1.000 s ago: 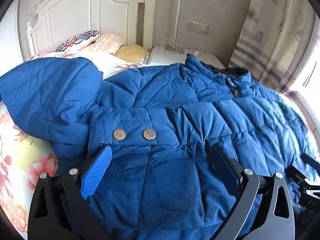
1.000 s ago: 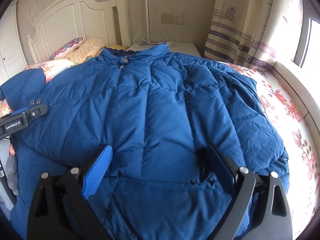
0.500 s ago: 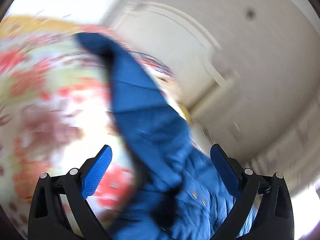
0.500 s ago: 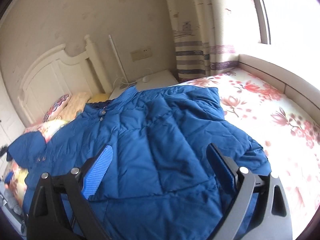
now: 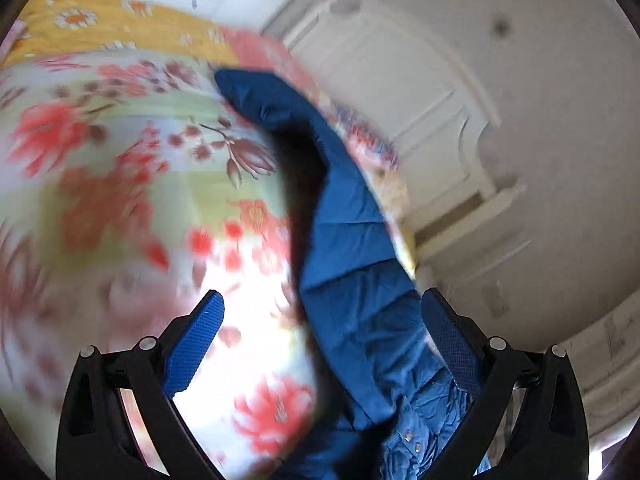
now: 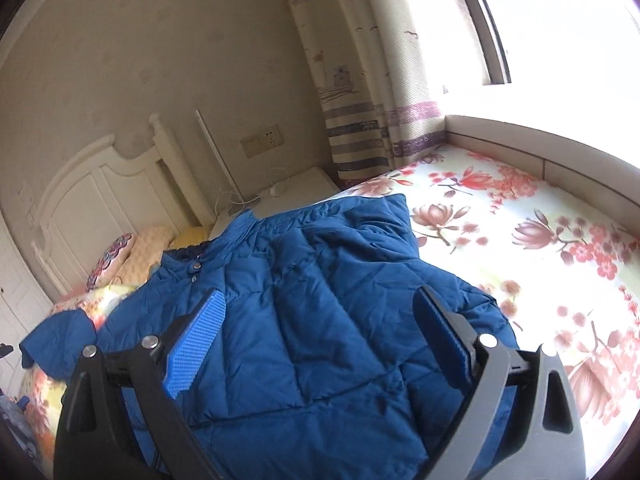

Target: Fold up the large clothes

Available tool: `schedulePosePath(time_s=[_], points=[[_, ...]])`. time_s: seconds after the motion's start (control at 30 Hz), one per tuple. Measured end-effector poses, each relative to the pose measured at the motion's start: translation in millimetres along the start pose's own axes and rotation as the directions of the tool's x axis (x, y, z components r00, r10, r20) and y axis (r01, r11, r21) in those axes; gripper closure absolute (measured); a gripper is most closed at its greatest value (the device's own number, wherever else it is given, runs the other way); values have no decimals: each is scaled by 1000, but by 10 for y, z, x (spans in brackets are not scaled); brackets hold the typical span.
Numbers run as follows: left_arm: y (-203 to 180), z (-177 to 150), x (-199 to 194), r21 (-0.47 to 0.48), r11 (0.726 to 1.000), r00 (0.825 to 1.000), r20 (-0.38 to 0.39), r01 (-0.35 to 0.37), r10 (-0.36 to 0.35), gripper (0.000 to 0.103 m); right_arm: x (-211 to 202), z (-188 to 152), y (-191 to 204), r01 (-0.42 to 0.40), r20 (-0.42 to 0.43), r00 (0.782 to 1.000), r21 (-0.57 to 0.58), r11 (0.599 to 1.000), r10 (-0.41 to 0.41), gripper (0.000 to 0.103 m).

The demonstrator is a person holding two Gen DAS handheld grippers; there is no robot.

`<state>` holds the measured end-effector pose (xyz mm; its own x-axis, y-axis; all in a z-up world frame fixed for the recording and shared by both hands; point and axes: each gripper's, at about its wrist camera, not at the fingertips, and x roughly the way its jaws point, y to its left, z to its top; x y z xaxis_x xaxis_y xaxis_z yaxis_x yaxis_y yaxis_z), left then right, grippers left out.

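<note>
The right gripper (image 6: 316, 334) hangs above the bed with its jaws spread wide and nothing between them; the blue ribbed pad (image 6: 198, 346) of one finger and the dark pad of the other frame the body of a blue quilted down jacket (image 6: 320, 320). The jacket lies spread on the floral bedsheet (image 6: 520, 240), its collar (image 6: 192, 258) with two metal snaps pointing toward the headboard. One sleeve (image 6: 60, 340) trails off to the left edge of the bed, and the far shoulder folds into a corner near the nightstand. Beyond the collar sit a peach pillow (image 6: 148, 248) and a patterned cushion (image 6: 110, 262), then the white wooden headboard (image 6: 104, 192). A white nightstand (image 6: 296, 190) with a thin lamp pole (image 6: 216, 160) and cables stands beside it, under a wall socket (image 6: 262, 140). A striped curtain (image 6: 360, 100) hangs by the bright window (image 6: 560, 20).

The left wrist view is rolled sideways and blurred by motion. The left gripper (image 5: 320, 340) also has its jaws wide apart, holding nothing. Between the fingers runs a strip of the same blue jacket, a sleeve (image 5: 344, 240) stretching away over the sheet, with two small snaps (image 5: 412, 440) showing low by the dark finger. The flowered sheet (image 5: 120, 180) fills the left half, with an orange-yellow patterned edge (image 5: 100, 28) beyond it. To the right are the headboard (image 5: 420, 100) and the pale wall.
</note>
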<state>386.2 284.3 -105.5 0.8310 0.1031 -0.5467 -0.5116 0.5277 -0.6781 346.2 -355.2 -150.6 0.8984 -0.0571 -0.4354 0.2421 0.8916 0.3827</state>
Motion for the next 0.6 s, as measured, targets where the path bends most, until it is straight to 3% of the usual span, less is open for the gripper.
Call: schedulePosePath(time_s=[0.1,0.2,0.33,0.4,0.43,0.47,0.53,0.6], points=[[223,484,366,-90,994,993,-88,65,-73,7,10,-14,38,6,-5,1000,-18,1000,-6,9],[425,863,613,-198,971,984,-82,138,-156,7,27,-26,69,10,-12,1000,-30,999,-10,9],[445,1291,983,-246,955,974,-115,163,-196,9,45,-35,95,14,-19,1000,-41,999,-15,9],[467,1416,1105,-273,948,975,-100,164,-197,38,46,-37,100,13,-22,1000,-42,999,-14,9],[504,1467,1174,-303,932,965,-103,201,-242,70,42,-37,97,12,-22,1000,-40,999,-13,9],[522,1480,1198,-329,920,961,-103,212,-258,86,43,-37,95,11,-22,1000,-39,999,-12,9],[383,1472,1038,-303,927,969,-44,221,-245,89,46,-36,93,9,-21,1000,-37,999,-10,9],[-40,1387,750,-138,957,966,4,255,-257,90,47,-36,92,6,-20,1000,-34,999,-7,9]])
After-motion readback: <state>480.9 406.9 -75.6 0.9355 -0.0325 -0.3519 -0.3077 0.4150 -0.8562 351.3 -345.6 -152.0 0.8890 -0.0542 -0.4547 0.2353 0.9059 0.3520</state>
